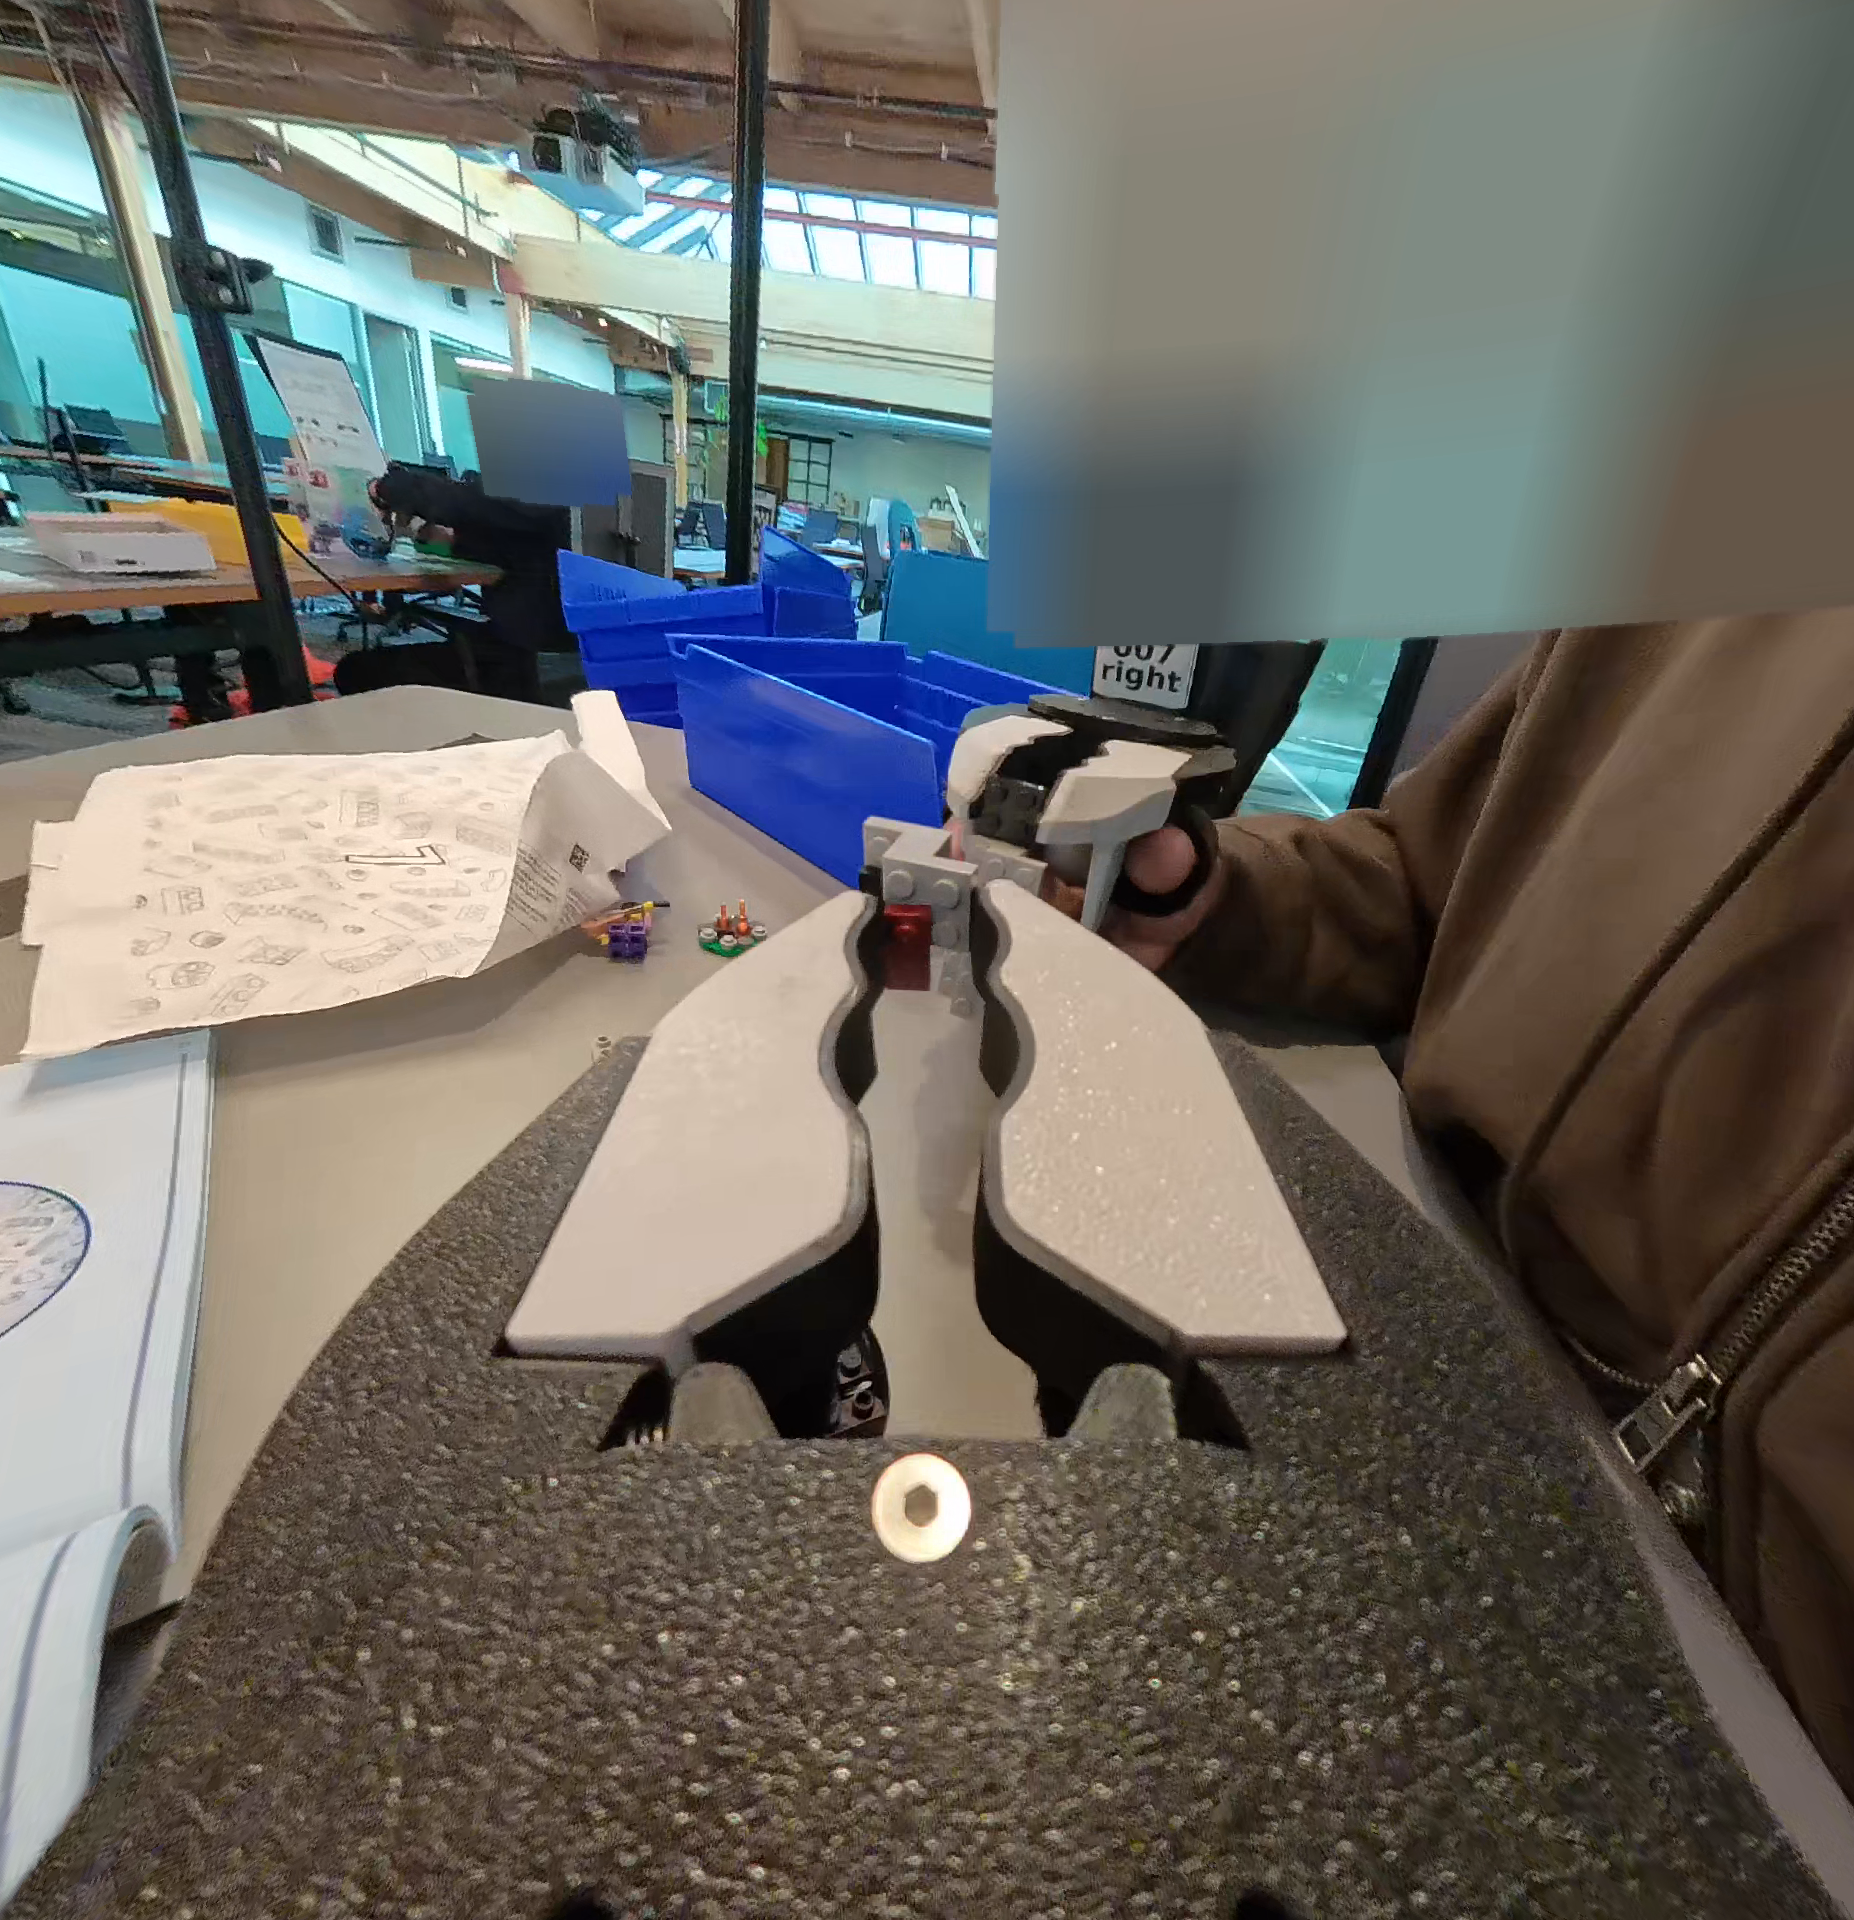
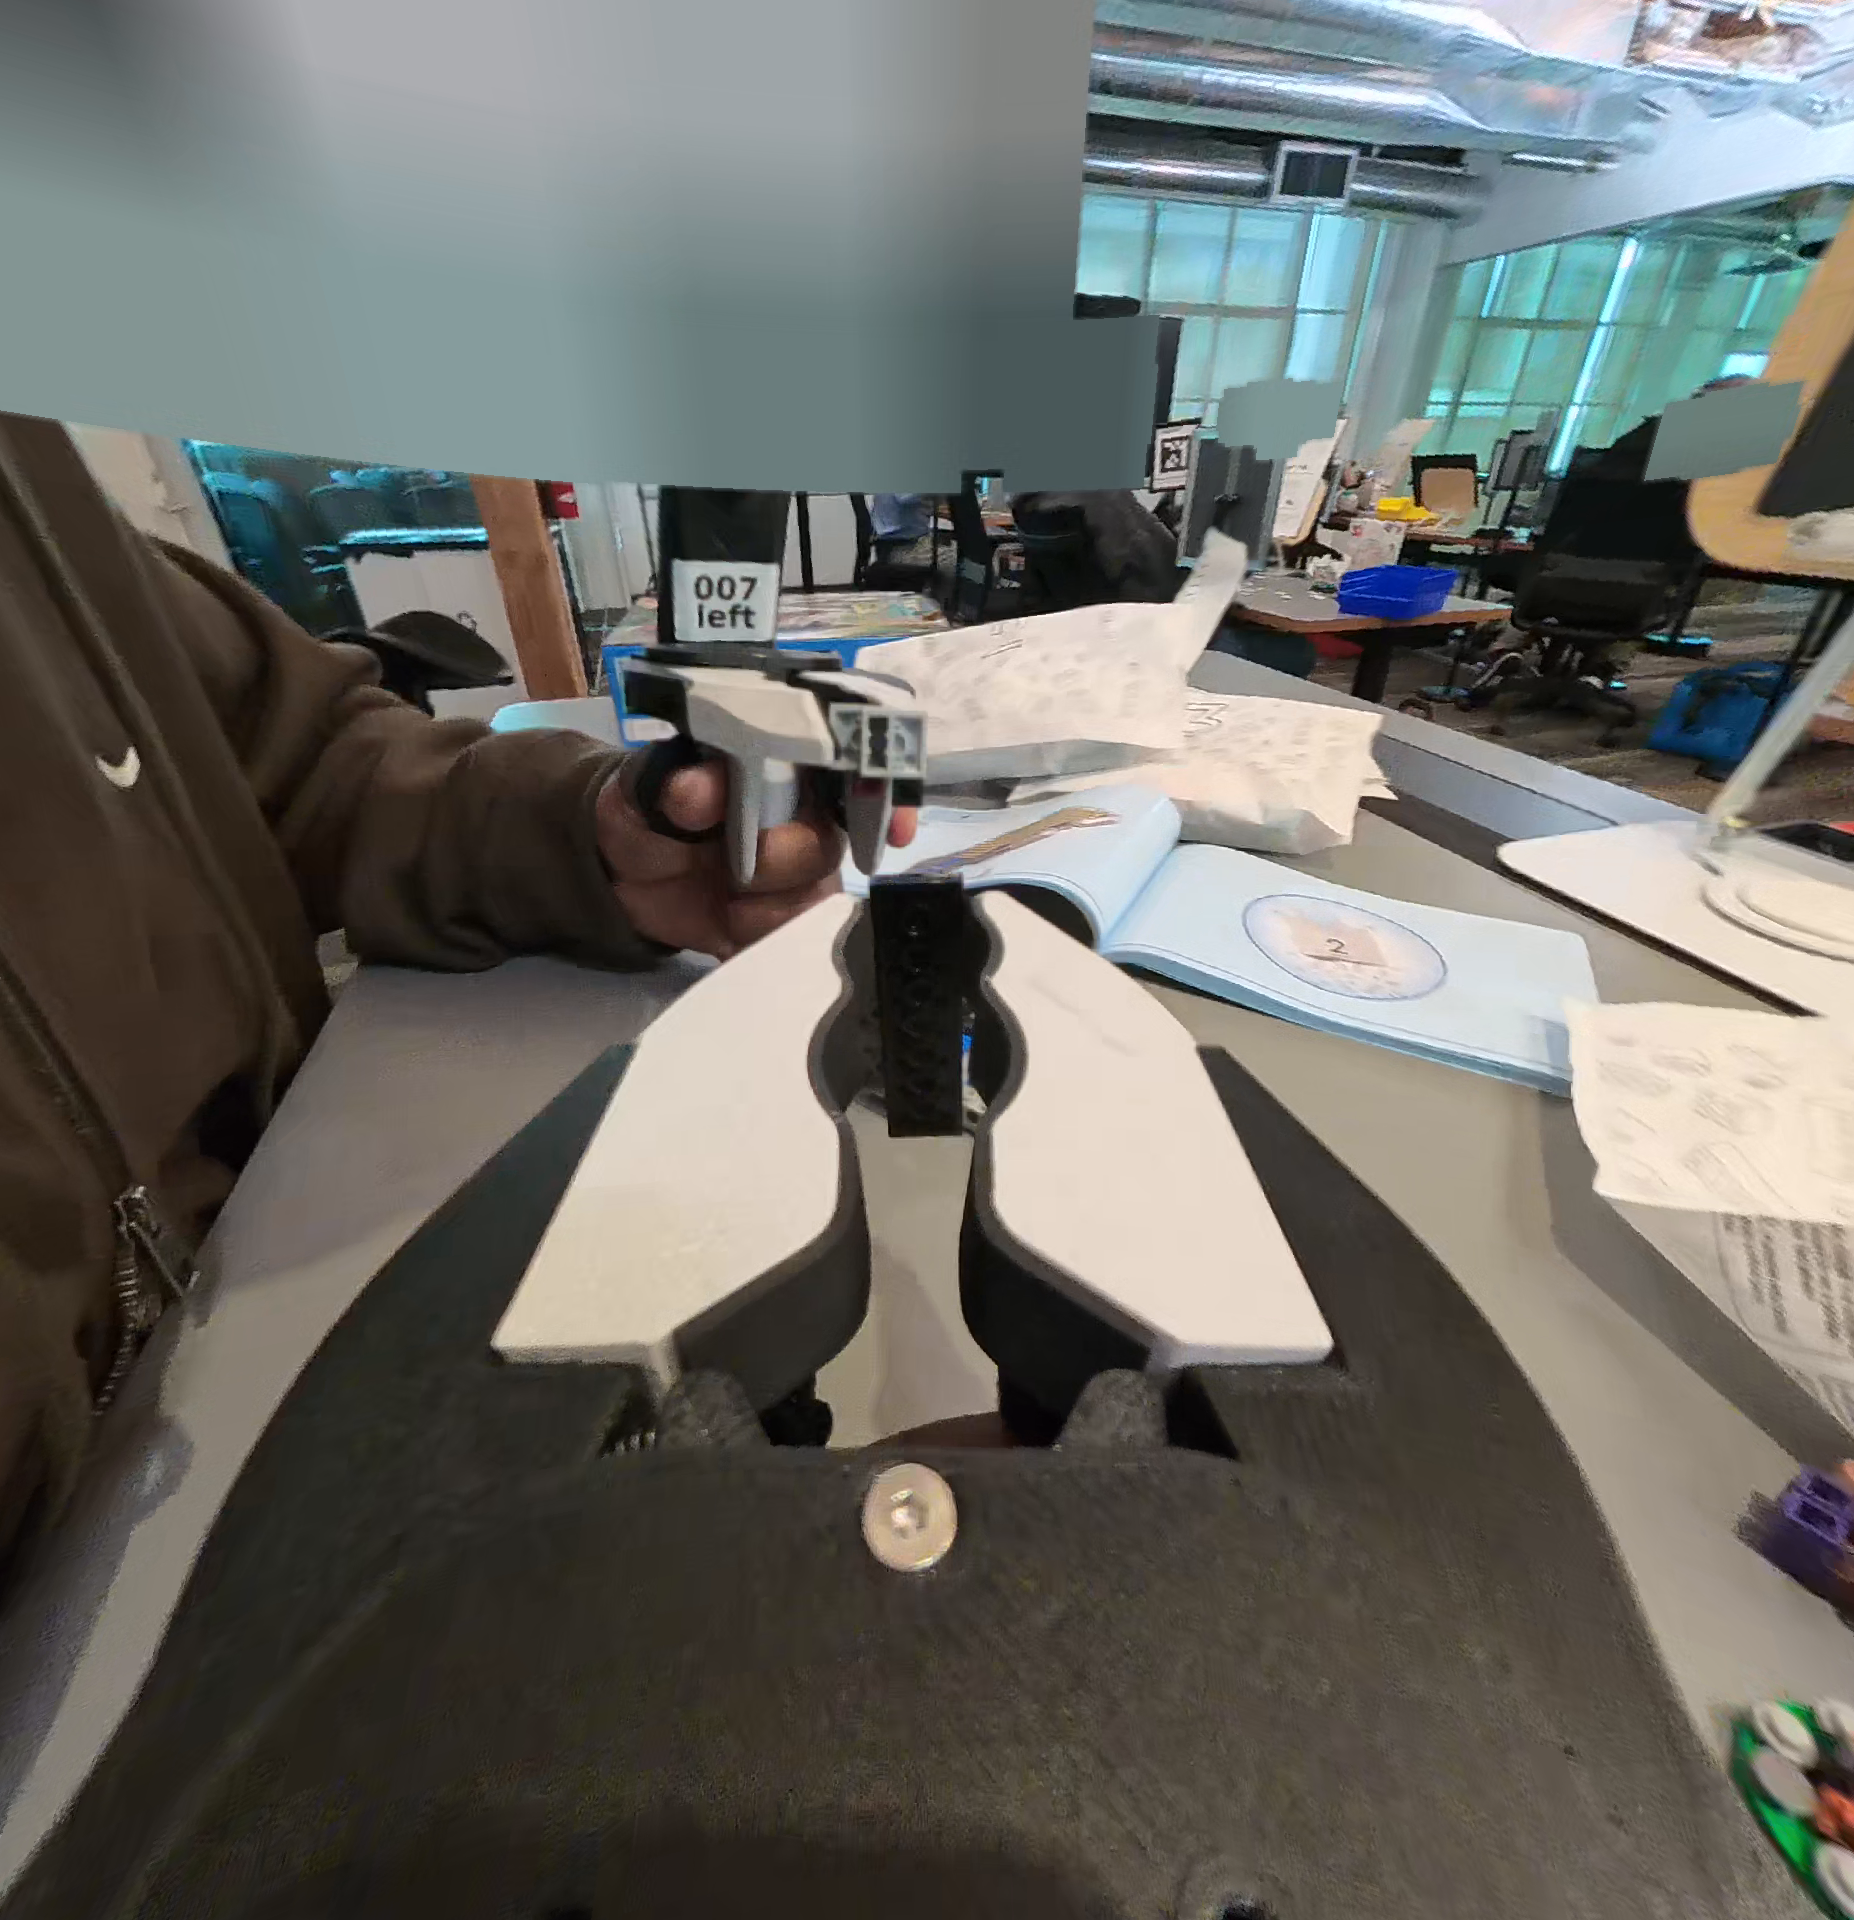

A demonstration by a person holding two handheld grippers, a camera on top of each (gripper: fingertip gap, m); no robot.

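Left gripper (image 1: 925, 914) clamps a grey brick assembly (image 1: 928, 883) with a dark red piece; right gripper (image 2: 915, 914) clamps a black brick (image 2: 918, 1023).
Both held above the grey bench (image 1: 383, 1091), close together. Nearby: blue bins (image 1: 798, 748), printed paper bag (image 1: 279, 883), open booklet (image 2: 1318, 956), two small brick builds (image 1: 684, 930).

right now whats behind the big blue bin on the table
Behind the front blue bin stand more blue bins, then a black pole and distant desks. The bin's wall hides its inside and the table behind it.
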